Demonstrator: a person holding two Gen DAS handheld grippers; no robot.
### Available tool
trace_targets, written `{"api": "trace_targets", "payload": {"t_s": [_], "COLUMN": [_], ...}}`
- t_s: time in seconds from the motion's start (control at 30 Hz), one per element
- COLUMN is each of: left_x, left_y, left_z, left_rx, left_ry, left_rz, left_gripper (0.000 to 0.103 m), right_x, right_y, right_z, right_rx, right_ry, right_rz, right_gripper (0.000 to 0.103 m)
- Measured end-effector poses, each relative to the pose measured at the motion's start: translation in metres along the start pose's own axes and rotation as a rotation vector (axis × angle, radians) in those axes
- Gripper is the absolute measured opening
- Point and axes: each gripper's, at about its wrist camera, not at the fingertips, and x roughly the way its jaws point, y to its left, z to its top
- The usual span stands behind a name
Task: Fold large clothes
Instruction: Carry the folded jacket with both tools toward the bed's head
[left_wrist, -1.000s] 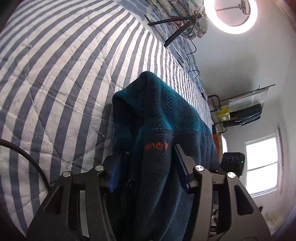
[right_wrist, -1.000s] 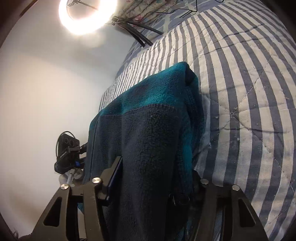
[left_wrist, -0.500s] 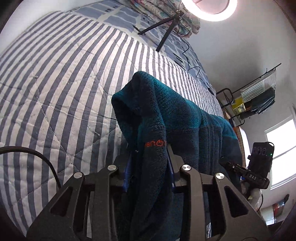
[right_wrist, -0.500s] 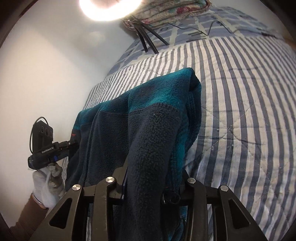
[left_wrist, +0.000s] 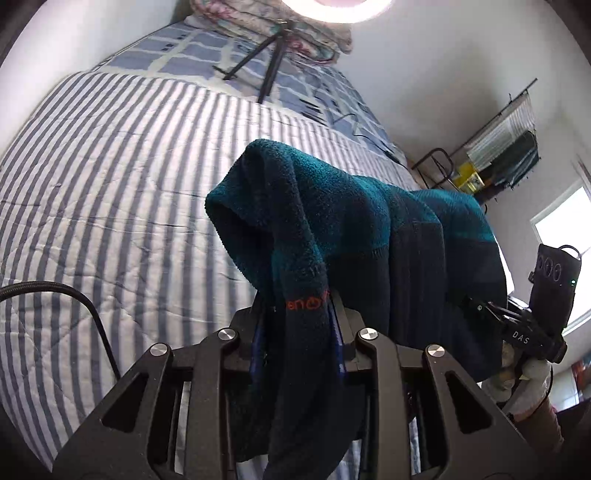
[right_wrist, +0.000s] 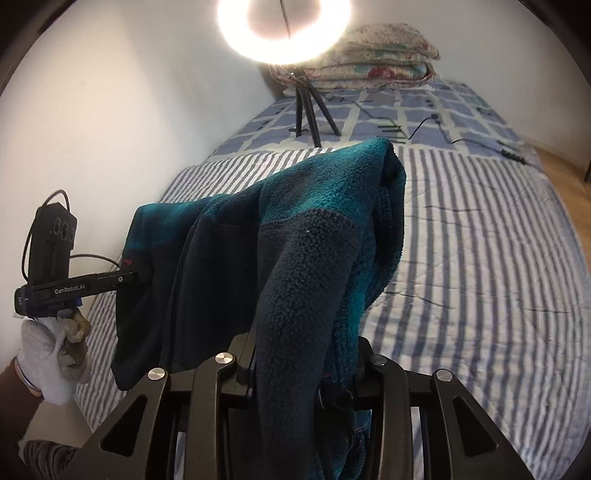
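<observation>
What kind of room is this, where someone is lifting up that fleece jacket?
Most likely a bedroom in a home. A bed with a striped quilt fills the view, folded floral bedding is stacked at its far end, and a window shows beside a wire rack.

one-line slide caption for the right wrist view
Right claw grips a teal fleece above a striped bed; left claw holds its other end.

Bed (right_wrist: 480, 266) under me, covered near end to middle by a blue-and-white striped quilt (left_wrist: 110, 192). Beyond it, a blue checked sheet (right_wrist: 458, 103). On that sheet: tripod (right_wrist: 310, 107) of the ring light, black cables (right_wrist: 436, 125), and at the far end a folded floral blanket (right_wrist: 376, 55), or possibly pillows; edges too blurred to tell.
</observation>
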Motion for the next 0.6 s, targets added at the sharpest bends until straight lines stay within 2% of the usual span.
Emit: {"api": "trace_targets", "payload": {"t_s": [0.33, 0.6], "left_x": [0.003, 0.030], "left_y": [-0.062, -0.127], "left_z": [-0.002, 0.017], "left_rx": [0.085, 0.162], "left_ry": [0.005, 0.000], "left_rz": [-0.044, -0.070], "left_gripper": [0.027, 0.027], "right_x": [-0.057, -0.089], "right_y": [-0.012, -0.048], "right_z": [0.002, 0.012], "right_rx": [-0.085, -0.080], "right_ry": [-0.059, -0.088], "right_rz": [-0.139, -0.223], "right_gripper": [0.034, 0.034]}}
